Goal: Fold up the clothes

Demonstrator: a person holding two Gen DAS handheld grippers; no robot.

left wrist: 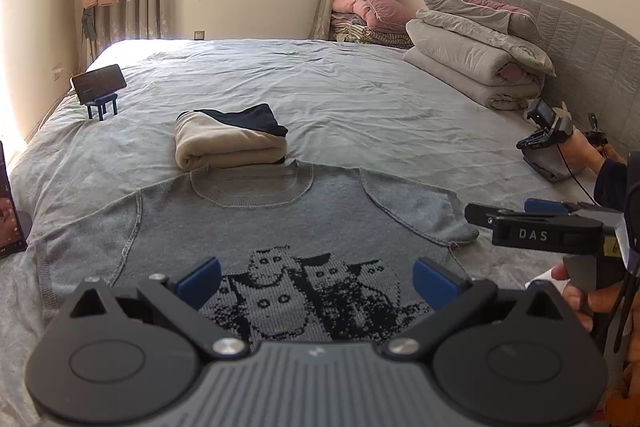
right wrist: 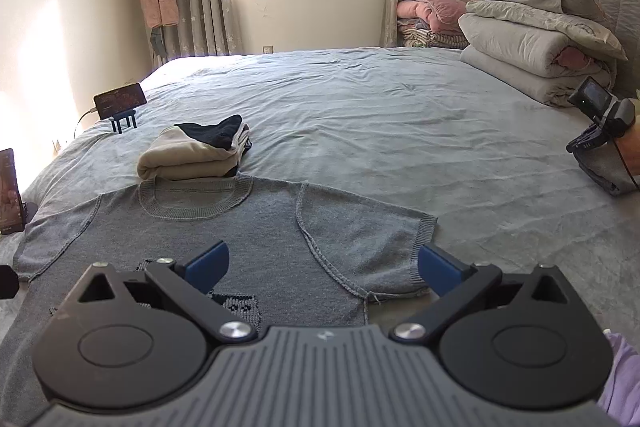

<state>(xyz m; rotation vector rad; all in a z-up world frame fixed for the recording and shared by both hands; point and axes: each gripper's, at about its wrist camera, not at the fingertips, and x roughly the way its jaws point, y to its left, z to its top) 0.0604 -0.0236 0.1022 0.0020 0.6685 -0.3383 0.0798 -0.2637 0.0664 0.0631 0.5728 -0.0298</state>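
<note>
From the left wrist, the left gripper [left wrist: 316, 281] hangs wide open and empty over the grey sweater [left wrist: 248, 223], spread flat at the bed's [left wrist: 360, 99] near edge. From the right wrist, the right gripper [right wrist: 322, 267] gapes empty above its sleeve [right wrist: 368, 247].

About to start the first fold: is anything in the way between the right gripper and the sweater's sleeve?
Nothing visible. The right gripper, jaws open, hangs over the grey sweater, and its sleeve lies flat on the bed in front.

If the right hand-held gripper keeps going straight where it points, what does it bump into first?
Probably the grey sweater, near its sleeve. The right hand-held gripper is open and points down at it, with nothing between.
</note>
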